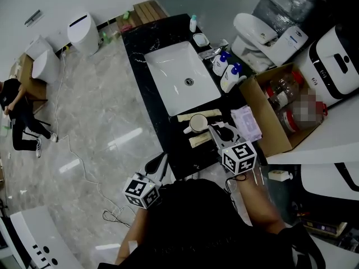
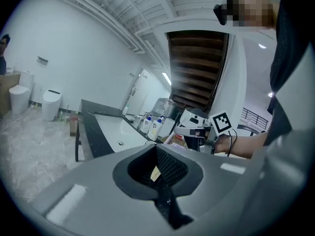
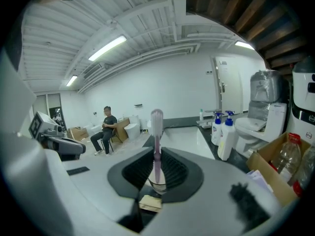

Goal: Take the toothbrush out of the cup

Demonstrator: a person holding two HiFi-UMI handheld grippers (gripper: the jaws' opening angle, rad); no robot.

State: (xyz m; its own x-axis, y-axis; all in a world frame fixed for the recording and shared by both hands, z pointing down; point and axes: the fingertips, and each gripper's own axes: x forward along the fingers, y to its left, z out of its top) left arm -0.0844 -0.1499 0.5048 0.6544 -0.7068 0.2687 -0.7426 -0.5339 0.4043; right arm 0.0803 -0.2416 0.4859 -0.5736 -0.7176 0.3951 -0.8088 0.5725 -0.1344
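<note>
A pale cup point(image 1: 197, 122) stands on the black counter point(image 1: 148, 49) in front of the sink. In the right gripper view a pink toothbrush point(image 3: 156, 146) stands upright in the cup point(image 3: 158, 185), bristles up, in line with the gap between my jaws. My right gripper point(image 1: 220, 131) point(image 3: 156, 173) is open just right of the cup, level with the brush handle; I cannot tell whether the pads touch it. My left gripper point(image 1: 159, 162) point(image 2: 156, 173) hangs shut and holding nothing off the counter's front edge.
A white sink point(image 1: 179, 74) fills the counter's middle, with pump bottles point(image 1: 227, 72) at its right. Beige strips point(image 1: 199, 115) and a tissue pack point(image 1: 247, 122) flank the cup. An open cardboard box point(image 1: 268, 144) stands to the right. A seated person point(image 1: 17, 114) is far left.
</note>
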